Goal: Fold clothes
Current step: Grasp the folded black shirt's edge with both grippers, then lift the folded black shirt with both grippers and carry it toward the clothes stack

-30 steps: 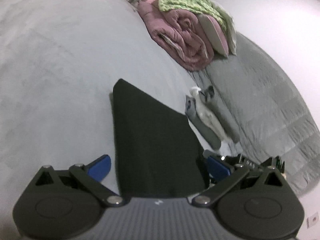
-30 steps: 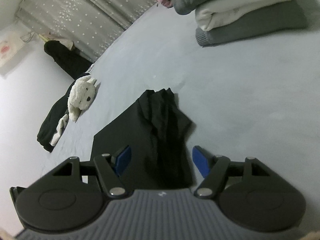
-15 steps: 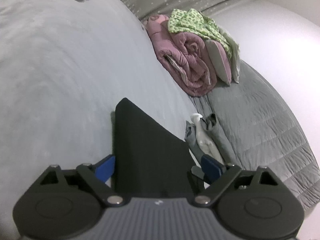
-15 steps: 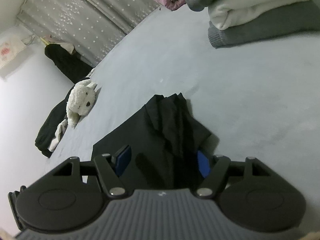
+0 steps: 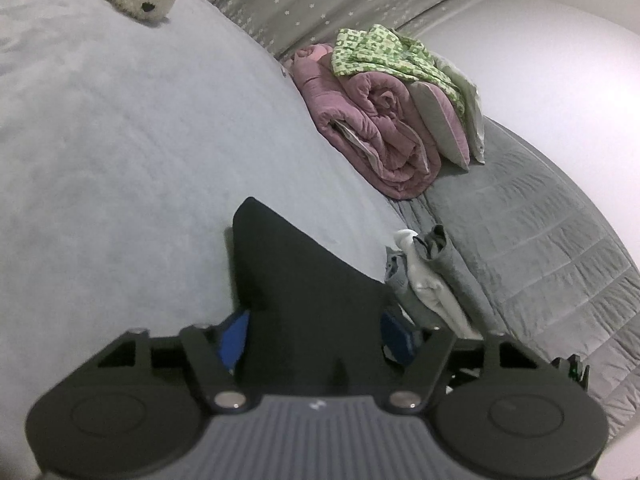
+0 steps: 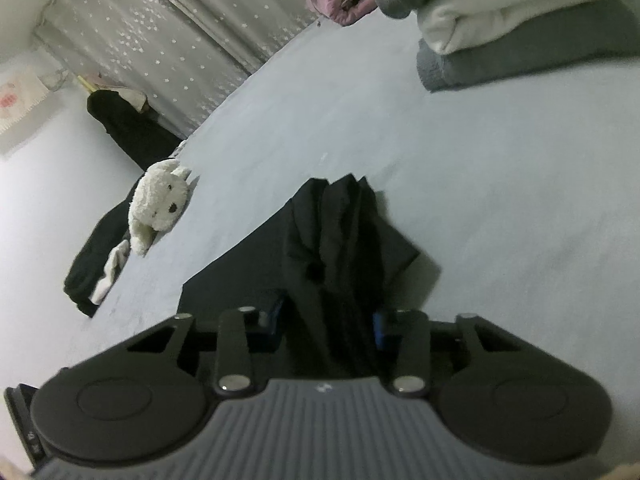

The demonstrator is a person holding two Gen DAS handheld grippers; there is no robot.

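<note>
Black garment (image 5: 304, 292) on bed (image 5: 120, 160): left gripper (image 5: 314, 330) and right gripper (image 6: 326, 320) each pinch a near edge, fold mid-way; next, likely carry both edges far.

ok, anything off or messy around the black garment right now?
Yes: the black garment is bunched into uneven ridges between the right gripper fingers, not flat. At the far bed edge, dark clothes lie crumpled beside the plush toy.
</note>
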